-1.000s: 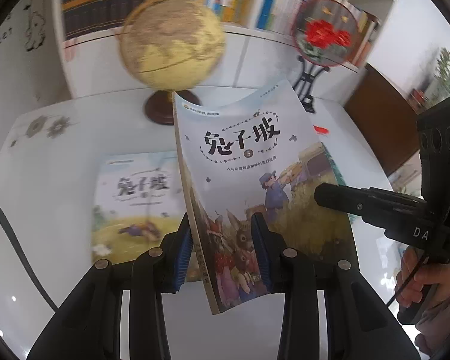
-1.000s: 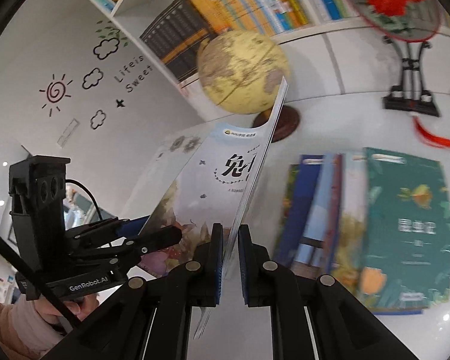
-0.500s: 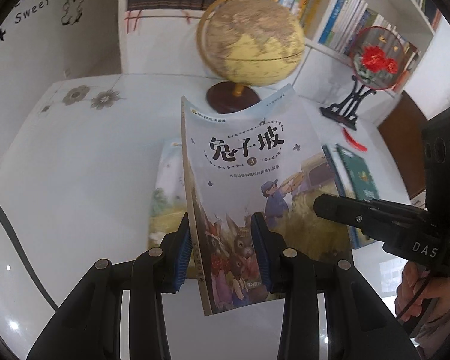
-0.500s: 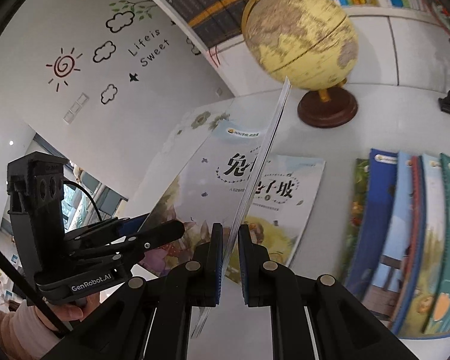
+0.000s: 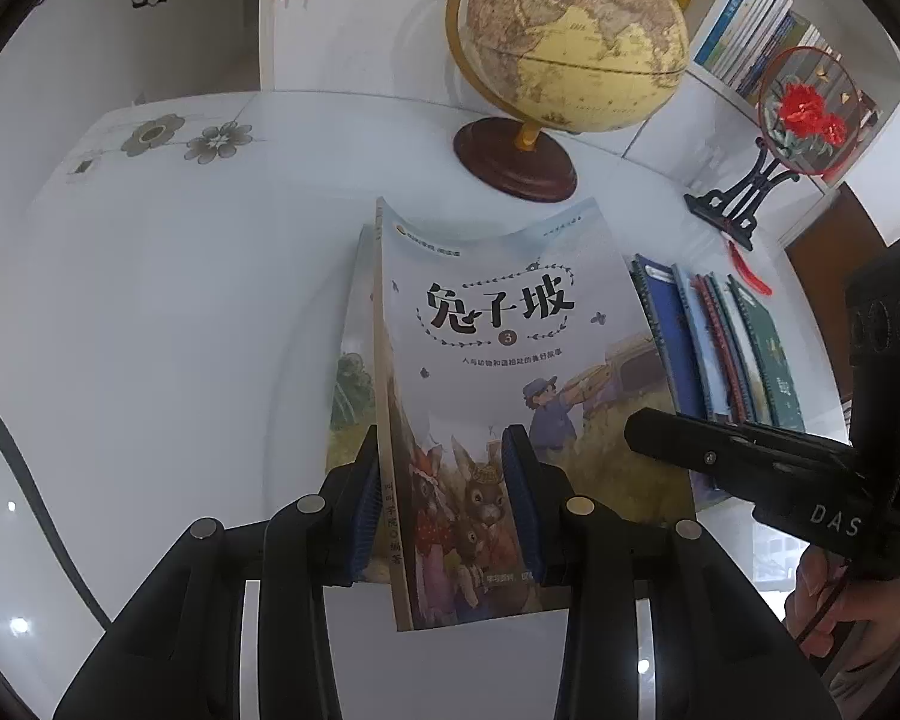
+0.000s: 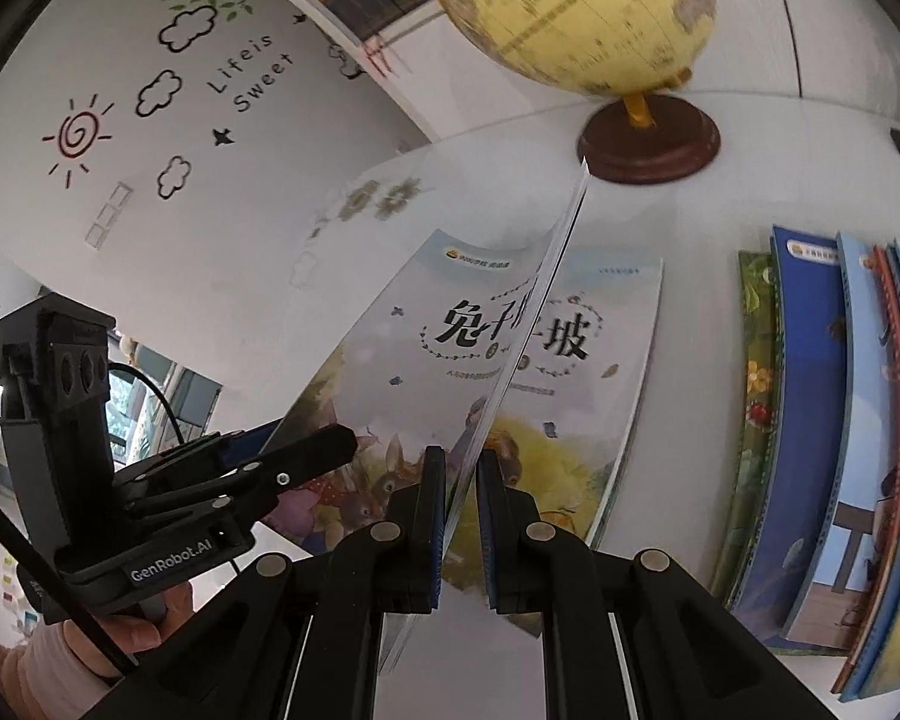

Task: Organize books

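A pale blue picture book with rabbits on its cover and a "3" under the title hangs tilted above the white table. My left gripper is shut on its lower corner by the spine. My right gripper is shut on the book's thin opposite edge. A matching book lies flat on the table right under it, mostly hidden in the left wrist view. Each gripper shows in the other's view: the right, the left.
A row of overlapping books lies to the right. A globe on a wooden base stands behind, with a red-flowered fan ornament on a black stand beside it. Bookshelves line the back wall.
Both grippers have carried the held book down and across the table. It now hangs over the matching flat book, which showed fully beside it before. The grips have not changed.
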The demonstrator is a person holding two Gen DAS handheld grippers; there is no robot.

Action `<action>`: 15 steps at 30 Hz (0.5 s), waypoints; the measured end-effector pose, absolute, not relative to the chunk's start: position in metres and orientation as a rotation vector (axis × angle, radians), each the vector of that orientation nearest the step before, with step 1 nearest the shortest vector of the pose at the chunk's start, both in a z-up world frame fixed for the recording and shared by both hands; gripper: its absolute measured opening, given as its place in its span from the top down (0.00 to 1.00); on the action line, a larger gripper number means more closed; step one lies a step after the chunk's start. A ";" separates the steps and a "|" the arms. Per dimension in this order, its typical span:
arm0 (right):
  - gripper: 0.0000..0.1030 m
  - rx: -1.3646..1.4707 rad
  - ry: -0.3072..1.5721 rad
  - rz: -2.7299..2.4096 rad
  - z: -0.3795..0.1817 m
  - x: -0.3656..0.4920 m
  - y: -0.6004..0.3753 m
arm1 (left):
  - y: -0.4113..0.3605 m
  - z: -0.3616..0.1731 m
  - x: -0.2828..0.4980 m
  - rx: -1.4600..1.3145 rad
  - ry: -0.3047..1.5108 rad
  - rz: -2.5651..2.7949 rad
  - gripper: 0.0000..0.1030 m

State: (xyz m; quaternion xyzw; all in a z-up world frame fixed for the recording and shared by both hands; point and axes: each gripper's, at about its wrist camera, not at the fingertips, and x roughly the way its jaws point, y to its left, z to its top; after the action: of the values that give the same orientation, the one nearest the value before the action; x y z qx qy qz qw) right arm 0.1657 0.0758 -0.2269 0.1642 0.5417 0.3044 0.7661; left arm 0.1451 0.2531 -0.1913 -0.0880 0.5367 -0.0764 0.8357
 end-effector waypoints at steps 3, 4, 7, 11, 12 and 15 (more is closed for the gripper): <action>0.91 0.368 1.191 0.642 -0.235 0.169 0.076 | 0.255 -0.198 0.149 -0.192 1.150 -0.167 0.67; 0.91 0.367 1.191 0.636 -0.237 0.169 0.076 | 0.255 -0.199 0.150 -0.194 1.150 -0.166 0.67; 0.91 0.376 1.197 0.620 -0.243 0.171 0.075 | 0.256 -0.207 0.152 -0.185 1.175 -0.158 0.67; 0.91 0.394 1.227 0.596 -0.252 0.171 0.072 | 0.261 -0.210 0.152 -0.202 1.185 -0.161 0.67; 0.91 0.394 1.229 0.582 -0.254 0.171 0.070 | 0.263 -0.212 0.153 -0.205 1.193 -0.160 0.67; 0.90 0.409 1.234 0.558 -0.257 0.172 0.063 | 0.267 -0.217 0.153 -0.203 1.208 -0.150 0.67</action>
State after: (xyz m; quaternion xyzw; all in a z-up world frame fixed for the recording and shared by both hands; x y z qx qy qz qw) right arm 0.1716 0.0635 -0.2569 0.1879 0.5670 0.2562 0.7600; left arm 0.1525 0.2667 -0.2171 -0.0951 0.5666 -0.0702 0.8155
